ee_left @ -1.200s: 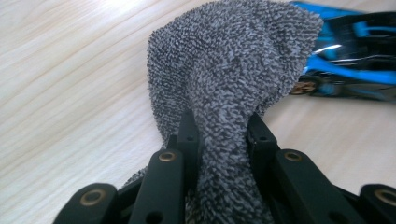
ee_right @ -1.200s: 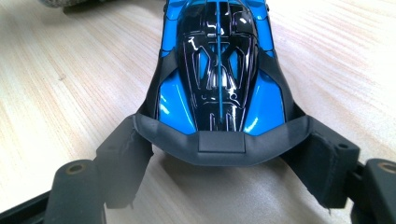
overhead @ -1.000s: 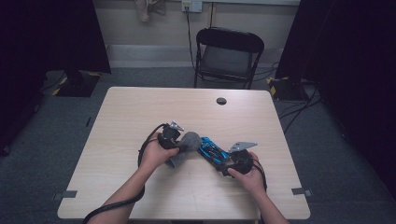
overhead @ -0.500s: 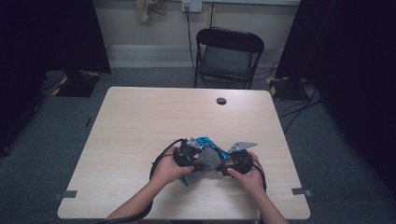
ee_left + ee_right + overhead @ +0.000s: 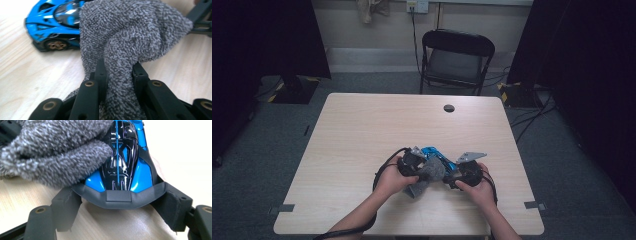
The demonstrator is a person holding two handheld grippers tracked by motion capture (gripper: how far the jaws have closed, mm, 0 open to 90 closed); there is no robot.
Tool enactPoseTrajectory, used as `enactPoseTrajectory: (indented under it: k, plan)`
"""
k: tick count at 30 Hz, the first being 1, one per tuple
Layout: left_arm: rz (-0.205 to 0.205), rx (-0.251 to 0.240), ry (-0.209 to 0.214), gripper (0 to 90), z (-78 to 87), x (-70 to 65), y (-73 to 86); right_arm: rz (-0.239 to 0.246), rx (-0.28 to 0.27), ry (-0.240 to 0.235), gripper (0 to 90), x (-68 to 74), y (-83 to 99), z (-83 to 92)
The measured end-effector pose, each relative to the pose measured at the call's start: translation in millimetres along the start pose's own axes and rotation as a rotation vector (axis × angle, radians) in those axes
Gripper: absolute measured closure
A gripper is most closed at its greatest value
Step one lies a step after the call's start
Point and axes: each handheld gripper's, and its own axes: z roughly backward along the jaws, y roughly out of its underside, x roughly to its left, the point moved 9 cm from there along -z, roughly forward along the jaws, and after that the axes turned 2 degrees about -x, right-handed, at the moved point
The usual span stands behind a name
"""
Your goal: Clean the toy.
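Bench point(image 5: 362, 130): 1, w/ everything near its front edge. Chair point(image 5: 456, 57) behind it: 1. Grey cloth point(image 5: 130, 35): 1, bunched & pinched tight in left claw point(image 5: 117, 72), lying against the car's roof. Blue toy car point(image 5: 125, 162): 1, tail clamped betw right claw point(image 5: 122, 202) jaws. Risk, imo: cloth snags a wheel or spoiler & twists the car out of that tail-only grip; loose pinch could slip.
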Motion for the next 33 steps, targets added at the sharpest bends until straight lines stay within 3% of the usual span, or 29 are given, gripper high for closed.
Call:
enactPoseTrajectory:
  k: [18, 22, 33]
  plan:
    - [0.088, -0.024, -0.105, 73.0, 14.6, 47.4, 1.8, 0.01, 0.002, 0.001, 25.7, -0.2, 0.6, 0.4]
    - [0.092, -0.02, -0.132, 73.0, 17.4, 56.6, 0.9, 0.011, 0.002, 0.001, 25.7, -0.3, 0.6, 0.5]
    - [0.158, -0.03, -0.175, 73.2, 22.5, 82.3, -1.8, 0.012, 0.0, -0.003, 25.7, -0.8, 1.1, 1.1]
